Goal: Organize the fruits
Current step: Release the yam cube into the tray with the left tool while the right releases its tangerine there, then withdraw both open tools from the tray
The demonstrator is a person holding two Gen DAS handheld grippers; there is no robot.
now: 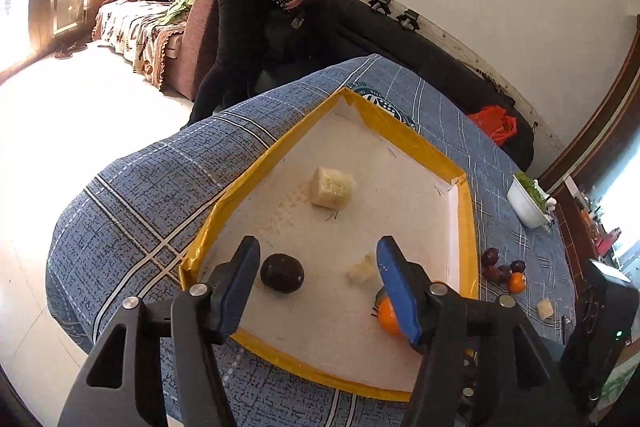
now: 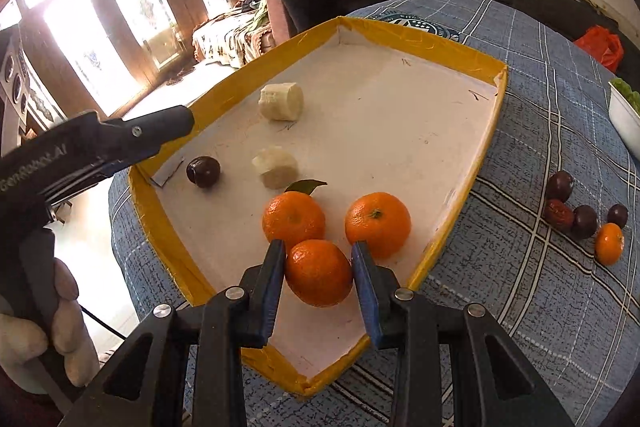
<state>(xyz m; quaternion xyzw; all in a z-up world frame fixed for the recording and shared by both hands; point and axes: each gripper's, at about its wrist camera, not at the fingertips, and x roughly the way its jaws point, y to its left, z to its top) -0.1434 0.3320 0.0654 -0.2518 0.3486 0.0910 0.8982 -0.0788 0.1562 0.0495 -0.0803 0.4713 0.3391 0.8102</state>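
Right gripper (image 2: 319,267) has its fingers pinching a mandarin (image 2: 319,273) over the near end of the yellow-rimmed tray (image 2: 460,205), just beside two other mandarins (image 2: 378,223) lying in it. Left gripper (image 1: 318,267) hangs over the tray with fingers spread wide, holding nothing, a dark plum (image 1: 282,273) between them. More plums and a small mandarin (image 2: 609,243) sit on the blue-clothed surface (image 2: 520,147).

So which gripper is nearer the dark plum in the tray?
Left. The left gripper hangs open just above the dark plum, while the right gripper grips a tangerine near the tray's opposite side.
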